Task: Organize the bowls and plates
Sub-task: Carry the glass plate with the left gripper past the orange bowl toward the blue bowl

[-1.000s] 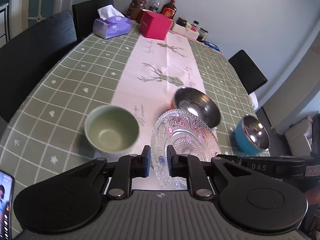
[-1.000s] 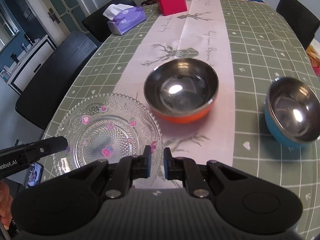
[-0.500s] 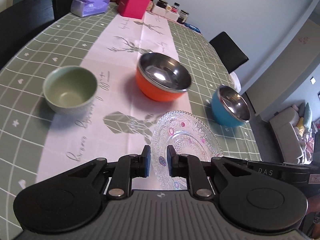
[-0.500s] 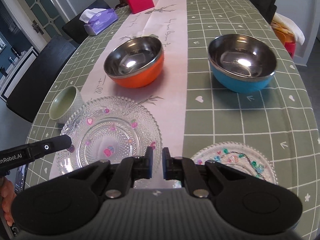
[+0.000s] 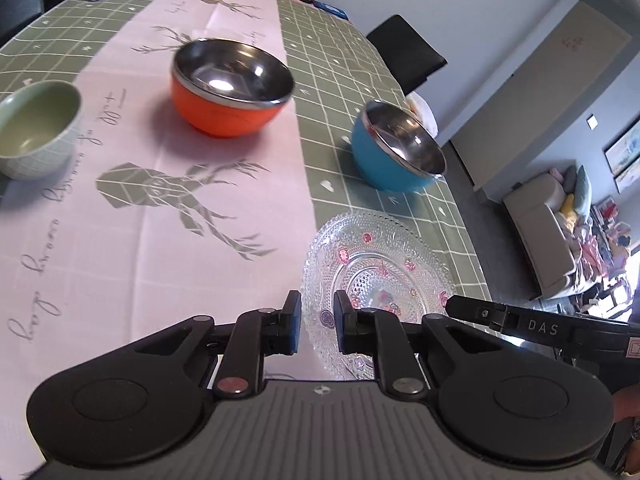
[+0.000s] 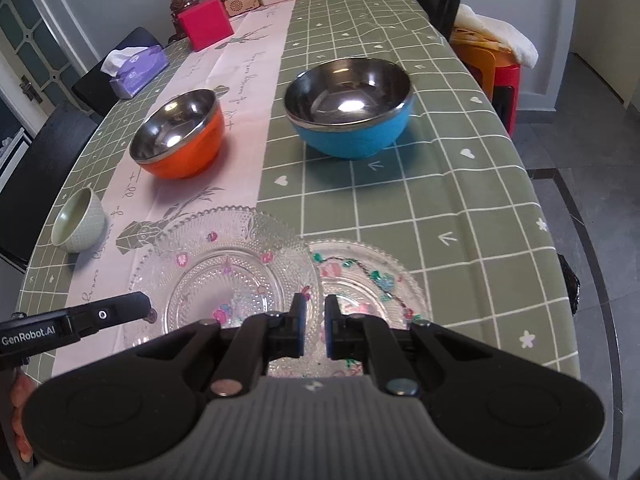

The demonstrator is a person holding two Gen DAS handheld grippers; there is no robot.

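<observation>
1. Left wrist view: "DAS" is read on the right hand-held gripper (image 5: 452, 307) entering at the right. The left hand-held gripper (image 5: 317, 326) is clenched on the near rim of a clear glass plate (image 5: 380, 276) patterned with pink flowers, held over the desk (image 5: 360, 60) edge.
2. Right wrist view: "GenRobot.AI" is read on the left hand-held gripper (image 6: 146, 305). The right hand-held gripper (image 6: 314, 330) is clamped on the plate's (image 6: 224, 276) right rim, partly over a second plate (image 6: 372, 280). An orange bowl (image 6: 180, 136), blue bowl (image 6: 350, 108) and green cup (image 6: 79, 226) are seen beyond.
</observation>
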